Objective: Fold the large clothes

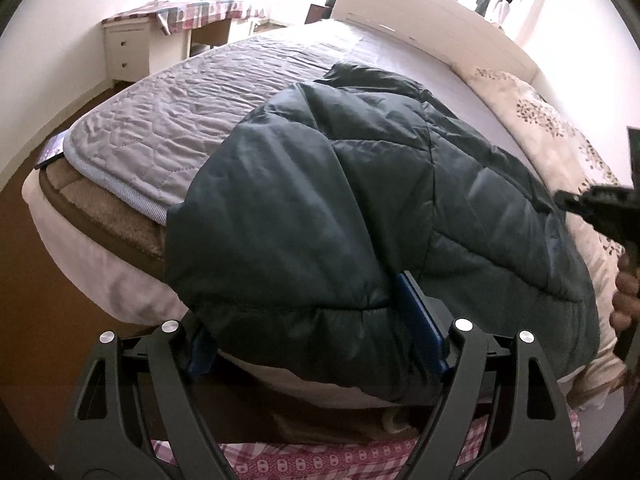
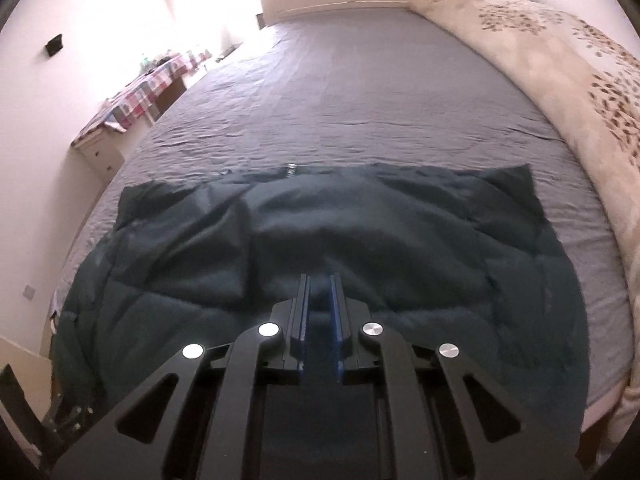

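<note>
A dark teal quilted puffer jacket (image 1: 360, 208) lies spread over the foot of the bed; it also shows in the right wrist view (image 2: 320, 240). My left gripper (image 1: 312, 332) is wide open at the jacket's near hem, with the bunched hem lying between its blue-padded fingers (image 1: 420, 320). My right gripper (image 2: 320, 300) hovers over the middle of the jacket with its fingers (image 2: 335, 304) nearly together and only a narrow gap between them, nothing held. It shows at the right edge of the left wrist view (image 1: 592, 204).
The bed has a grey quilted cover (image 2: 360, 100) and a cream floral duvet (image 2: 560, 80) along its right side. A desk with a checked cloth (image 1: 192, 12) and a white drawer unit (image 1: 126, 50) stand by the far wall. A white headboard (image 1: 420, 20) is beyond.
</note>
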`<action>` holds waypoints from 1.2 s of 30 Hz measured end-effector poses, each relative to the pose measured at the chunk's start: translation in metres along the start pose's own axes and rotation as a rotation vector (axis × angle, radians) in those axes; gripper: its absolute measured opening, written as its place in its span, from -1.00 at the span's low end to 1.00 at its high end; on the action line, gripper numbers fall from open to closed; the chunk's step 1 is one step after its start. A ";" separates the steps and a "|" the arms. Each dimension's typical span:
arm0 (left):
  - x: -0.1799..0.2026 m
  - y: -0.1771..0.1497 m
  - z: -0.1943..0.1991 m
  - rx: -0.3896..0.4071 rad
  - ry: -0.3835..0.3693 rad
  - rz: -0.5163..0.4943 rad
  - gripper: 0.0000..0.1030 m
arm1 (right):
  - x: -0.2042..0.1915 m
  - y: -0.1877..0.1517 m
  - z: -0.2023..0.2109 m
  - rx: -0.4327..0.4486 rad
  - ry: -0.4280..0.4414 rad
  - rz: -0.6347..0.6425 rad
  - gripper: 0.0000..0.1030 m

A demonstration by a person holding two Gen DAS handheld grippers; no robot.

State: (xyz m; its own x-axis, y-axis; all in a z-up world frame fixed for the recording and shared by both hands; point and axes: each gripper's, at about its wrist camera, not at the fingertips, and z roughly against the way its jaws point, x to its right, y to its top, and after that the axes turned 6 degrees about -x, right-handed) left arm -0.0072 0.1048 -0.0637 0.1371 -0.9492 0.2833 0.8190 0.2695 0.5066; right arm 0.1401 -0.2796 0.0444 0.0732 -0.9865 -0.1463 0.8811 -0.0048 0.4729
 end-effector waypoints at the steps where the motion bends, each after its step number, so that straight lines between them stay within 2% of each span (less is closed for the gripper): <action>1: 0.000 0.000 0.000 0.001 -0.001 -0.001 0.54 | -0.002 0.004 -0.005 -0.008 0.005 0.000 -0.77; 6: -0.002 0.000 -0.001 -0.003 -0.013 -0.001 0.54 | -0.007 0.019 -0.026 -0.034 0.022 -0.003 -0.81; 13: -0.003 0.000 -0.001 -0.005 -0.022 -0.001 0.54 | -0.005 0.035 -0.070 -0.133 -0.034 0.011 -0.81; 20: -0.003 0.001 -0.003 -0.006 -0.021 -0.005 0.54 | -0.002 0.041 -0.104 -0.205 -0.032 -0.012 -0.89; 24: -0.003 0.001 -0.003 -0.006 -0.020 -0.004 0.54 | -0.004 0.037 -0.110 -0.210 -0.046 0.024 -0.89; 30: -0.004 0.001 -0.006 -0.027 -0.012 0.006 0.55 | 0.002 0.037 -0.096 -0.195 -0.012 -0.001 -0.89; 33: -0.002 0.001 -0.004 -0.021 -0.008 0.007 0.55 | 0.001 0.026 -0.057 -0.118 0.061 0.012 -0.89; 36: 0.000 0.000 -0.001 -0.007 -0.003 0.004 0.55 | -0.006 0.002 -0.022 -0.073 0.093 0.065 -0.89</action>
State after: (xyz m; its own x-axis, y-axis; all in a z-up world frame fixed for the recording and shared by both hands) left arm -0.0067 0.1050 -0.0647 0.1391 -0.9476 0.2876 0.8223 0.2724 0.4997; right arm 0.1520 -0.2700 0.0270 0.1715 -0.9649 -0.1990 0.9044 0.0741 0.4202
